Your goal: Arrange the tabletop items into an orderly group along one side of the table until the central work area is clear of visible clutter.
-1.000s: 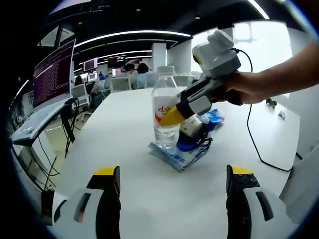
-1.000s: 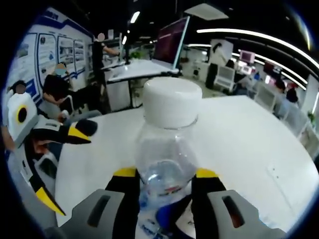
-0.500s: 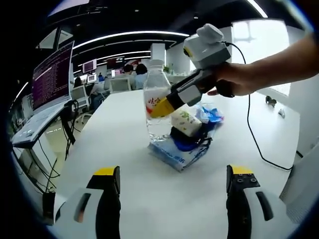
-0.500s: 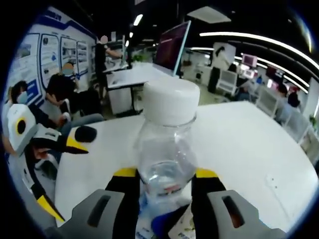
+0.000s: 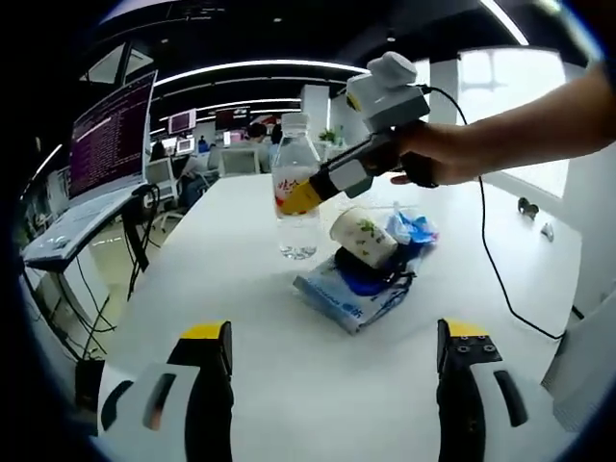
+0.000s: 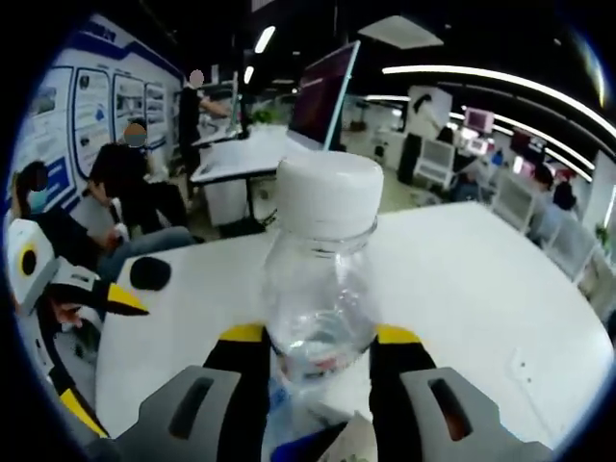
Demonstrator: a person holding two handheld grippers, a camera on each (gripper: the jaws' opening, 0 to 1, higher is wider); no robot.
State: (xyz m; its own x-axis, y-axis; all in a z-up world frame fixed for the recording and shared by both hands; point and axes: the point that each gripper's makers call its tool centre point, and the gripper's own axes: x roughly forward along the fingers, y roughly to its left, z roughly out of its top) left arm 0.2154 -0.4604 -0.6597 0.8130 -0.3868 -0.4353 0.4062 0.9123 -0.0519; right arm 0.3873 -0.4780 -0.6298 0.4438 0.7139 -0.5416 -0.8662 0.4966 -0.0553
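A clear water bottle [image 5: 294, 207] with a white cap [image 6: 329, 195] and a red label stays upright behind and left of the pile. My right gripper [image 5: 300, 197] is shut on its body, and a person's hand holds that gripper from the right. In the right gripper view the bottle [image 6: 320, 298] sits between the yellow-tipped jaws of the right gripper [image 6: 320, 337]. I cannot tell whether its base touches the table. My left gripper [image 5: 334, 332] stands open near the table's front edge, holding nothing. The left gripper [image 6: 72, 298] also appears in the right gripper view.
A pile lies mid-table: a blue packet [image 5: 348, 296], a tipped white cup [image 5: 360, 235] and a crumpled blue wrapper [image 5: 410, 228]. A black cable [image 5: 493, 279] runs along the right. A monitor [image 5: 110, 137] stands off the left edge. The white table [image 5: 318, 385] is bare in front.
My right gripper has carried the bottle off the pile, up and then away to the left. The cup and packet are now uncovered. My left gripper has stayed open.
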